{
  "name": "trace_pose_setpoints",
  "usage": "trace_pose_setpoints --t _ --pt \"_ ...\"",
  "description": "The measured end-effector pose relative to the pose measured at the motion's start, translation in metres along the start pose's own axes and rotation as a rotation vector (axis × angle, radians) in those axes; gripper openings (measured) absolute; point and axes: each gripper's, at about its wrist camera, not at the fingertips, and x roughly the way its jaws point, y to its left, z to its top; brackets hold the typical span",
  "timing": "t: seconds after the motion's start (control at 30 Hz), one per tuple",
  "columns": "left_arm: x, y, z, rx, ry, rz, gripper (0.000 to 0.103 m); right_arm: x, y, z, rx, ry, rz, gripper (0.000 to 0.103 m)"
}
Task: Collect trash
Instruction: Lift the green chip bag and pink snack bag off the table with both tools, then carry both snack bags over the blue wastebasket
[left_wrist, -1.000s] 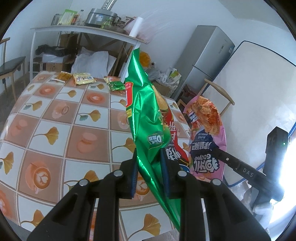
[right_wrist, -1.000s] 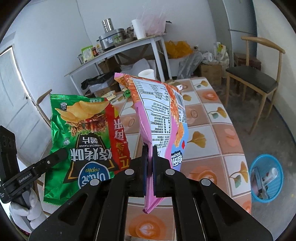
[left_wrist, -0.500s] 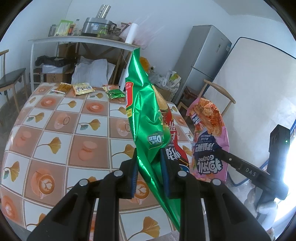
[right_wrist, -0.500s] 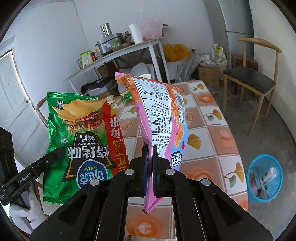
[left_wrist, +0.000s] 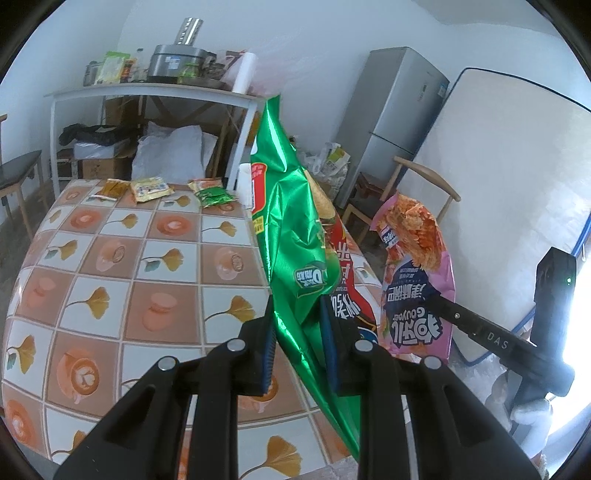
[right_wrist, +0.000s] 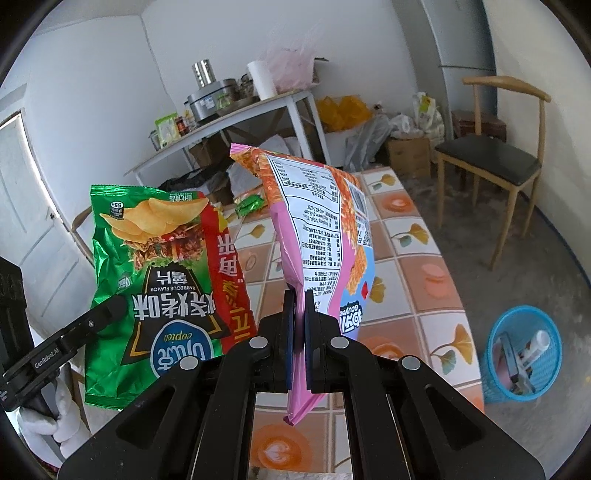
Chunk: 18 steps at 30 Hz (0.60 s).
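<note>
My left fingers pinch the green chip bag, my right fingers clamp the pink snack bag, both lifted off the tabletop. Small wrappers remain at its far end; blue basket waits on the floor.

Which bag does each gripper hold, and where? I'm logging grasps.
Left gripper: green chip bag, near its lower end. Right gripper: pink snack bag, by its lower edge.
</note>
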Motion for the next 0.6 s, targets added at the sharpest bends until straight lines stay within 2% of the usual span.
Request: trace_pose_setpoints --t 0.2,0.6 --pt "0.01 -0.026 0.01 0.037 0.014 -0.078 0.021 -0.021 -0.021 0.001 0.042 -0.047 -0.037 0.003" --pt "0.047 -0.124 0.02 0.181 0.072 -0.236 0.021 -0.072 -0.103 -0.018 0.215 -0.135 -0.146 0.003"
